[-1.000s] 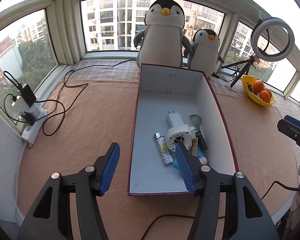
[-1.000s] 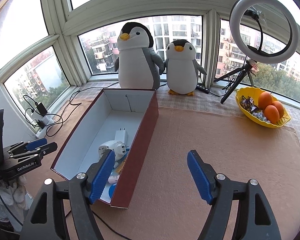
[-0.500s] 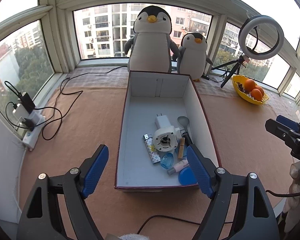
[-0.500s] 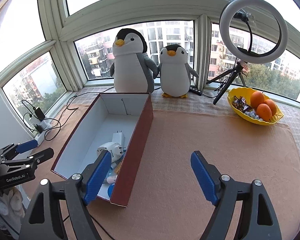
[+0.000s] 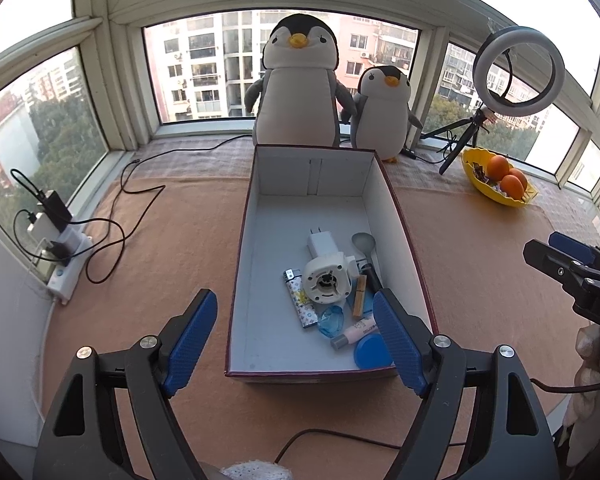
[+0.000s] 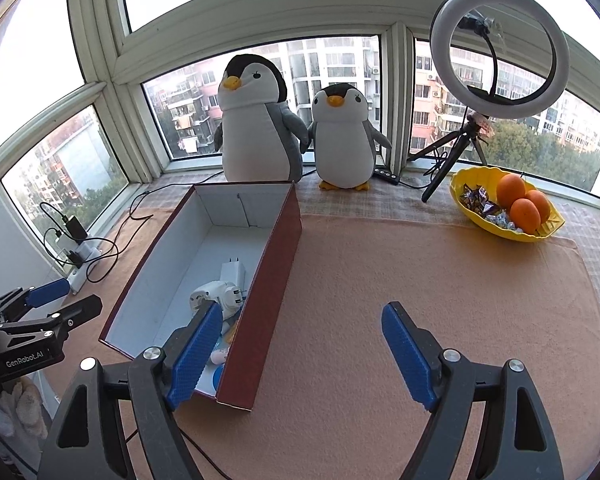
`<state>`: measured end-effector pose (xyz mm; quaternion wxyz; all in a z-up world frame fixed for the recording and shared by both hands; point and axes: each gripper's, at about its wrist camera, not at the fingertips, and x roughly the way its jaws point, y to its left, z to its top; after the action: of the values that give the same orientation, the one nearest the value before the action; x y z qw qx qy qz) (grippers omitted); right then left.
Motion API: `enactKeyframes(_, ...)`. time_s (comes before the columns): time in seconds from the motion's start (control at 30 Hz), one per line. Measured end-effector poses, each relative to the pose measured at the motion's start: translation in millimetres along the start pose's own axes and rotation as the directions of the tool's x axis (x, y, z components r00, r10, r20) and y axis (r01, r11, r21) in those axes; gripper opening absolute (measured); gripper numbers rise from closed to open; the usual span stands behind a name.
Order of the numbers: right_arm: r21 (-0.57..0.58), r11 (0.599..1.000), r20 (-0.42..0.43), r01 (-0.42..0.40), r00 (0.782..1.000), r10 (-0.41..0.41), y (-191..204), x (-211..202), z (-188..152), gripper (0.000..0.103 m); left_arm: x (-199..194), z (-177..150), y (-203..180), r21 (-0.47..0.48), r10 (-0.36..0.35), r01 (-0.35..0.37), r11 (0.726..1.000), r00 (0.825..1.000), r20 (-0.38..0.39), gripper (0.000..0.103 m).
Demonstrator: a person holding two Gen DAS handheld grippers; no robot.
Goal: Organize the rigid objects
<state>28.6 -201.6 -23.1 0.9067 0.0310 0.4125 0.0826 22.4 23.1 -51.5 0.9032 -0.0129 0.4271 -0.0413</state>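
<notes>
A dark red box (image 5: pixel 312 172) with a white inside stands on the tan mat. At its near right lie a white charger (image 5: pixel 323 243), a spoon (image 5: pixel 364 244), a round white adapter (image 5: pixel 327 282), a patterned lighter (image 5: pixel 299 300), a wooden clothespin (image 5: pixel 359 300), a pink tube (image 5: pixel 354 330) and a blue lid (image 5: pixel 372 353). My left gripper (image 5: pixel 294 300) hovers open above the box's near end, holding nothing. My right gripper (image 6: pixel 302 312) is open and empty over the mat, just right of the box's red wall (image 6: pixel 276 280). That wall hides most of the items in the right wrist view.
Two plush penguins (image 5: pixel 300 92) sit behind the box. A ring light on a tripod (image 6: pixel 500 48) and a yellow bowl of oranges (image 6: pixel 508 208) stand at the back right. A power strip with cables (image 5: pixel 60 256) lies left. A black cable (image 5: pixel 320 436) runs along the near edge.
The left gripper's jaws have spread wider and it has drawn back and up from the box, uncovering the blue lid and pink tube. The right gripper's jaws widened slightly.
</notes>
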Motion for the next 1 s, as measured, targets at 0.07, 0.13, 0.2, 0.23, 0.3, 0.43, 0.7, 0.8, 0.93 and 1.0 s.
enactKeyframes(0.07,0.002,1.0,0.0,0.002,1.0,-0.002,-0.2,0.2,0.0,0.079,-0.4,0.1,-0.6,0.001,0.001,-0.001,1.0,1.0,0.001,0.081)
enactKeyframes(0.13,0.004,1.0,-0.001,0.001,1.0,-0.001,-1.0,0.8,-0.8,0.079,-0.3,0.3,-0.6,0.001,0.003,-0.003,1.0,1.0,0.002,0.081)
enactKeyframes(0.2,0.004,1.0,-0.003,0.002,1.0,-0.002,-2.0,1.3,-1.2,0.079,-0.2,0.8,-1.1,0.001,0.003,-0.003,1.0,1.0,0.001,0.081)
enactKeyframes(0.23,0.003,1.0,-0.004,0.002,1.0,-0.002,-2.0,1.6,-1.3,0.079,-0.2,0.8,-1.1,0.0,0.003,-0.003,1.0,1.0,0.001,0.081)
enactKeyframes(0.3,0.004,1.0,-0.005,0.0,1.0,0.0,-2.6,1.9,-1.5,0.079,-0.4,0.8,-1.0,0.0,0.003,-0.003,1.0,1.0,0.002,0.081)
enactKeyframes(0.43,0.001,1.0,-0.006,-0.002,1.0,0.002,-3.0,2.2,-1.3,0.079,-0.4,0.8,-0.9,0.002,0.004,-0.004,1.0,1.0,0.002,0.081)
enactKeyframes(0.7,0.009,1.0,-0.008,0.001,1.0,-0.001,-3.4,2.4,-1.2,0.079,-0.4,1.2,0.3,0.002,0.0,0.0,1.0,1.0,-0.001,0.081)
enactKeyframes(0.8,0.008,1.0,-0.01,0.001,1.0,-0.001,-3.8,2.6,-1.4,0.079,-0.4,1.2,0.1,0.003,0.0,0.0,1.0,1.0,0.0,0.081)
enactKeyframes(0.93,0.005,1.0,-0.012,0.001,1.0,-0.001,-4.4,3.3,-1.4,0.079,-0.4,1.3,0.3,0.003,-0.002,0.002,1.0,1.0,-0.001,0.081)
enactKeyframes(1.0,0.005,1.0,-0.012,0.002,1.0,-0.002,-4.2,3.2,-1.3,0.079,-0.5,1.2,0.6,0.001,-0.003,0.003,1.0,1.0,-0.001,0.081)
